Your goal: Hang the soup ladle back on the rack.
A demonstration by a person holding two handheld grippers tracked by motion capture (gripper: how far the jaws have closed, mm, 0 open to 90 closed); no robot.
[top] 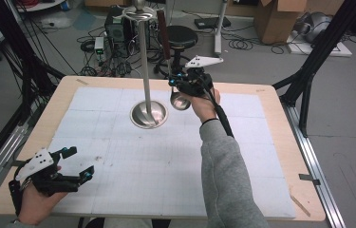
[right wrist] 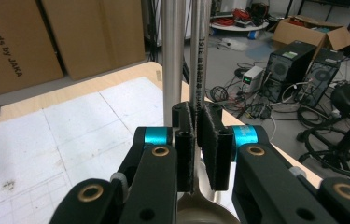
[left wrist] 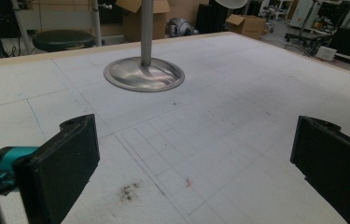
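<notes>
The right gripper (right wrist: 195, 140) has its jaws clenched on the thin metal handle of a ladle (right wrist: 199, 70), the two pads pressed flat against either side of the handle, which rises upright between them just beside the pole of the stand (right wrist: 173, 56). In the high view the ladle's bowl (top: 181, 101) hangs below the right gripper (top: 185, 85), above the worktop (top: 270, 156) and just to the right of the stand's round base (top: 149, 114); the brown end of the handle reaches up near the stand's top hooks (top: 137, 15). The person's right hand (top: 205, 102) and grey sleeve (top: 228, 175) extend from the near edge toward the stand. The left gripper (top: 78, 164) rests well apart from the stand, at the near left corner of the worktop, its jaws released and spread wide with nothing between them; in the left gripper view its black pads (left wrist: 65, 163) frame bare white gridded sheet (left wrist: 219, 130), with the stand's base (left wrist: 143, 74) farther off ahead.
</notes>
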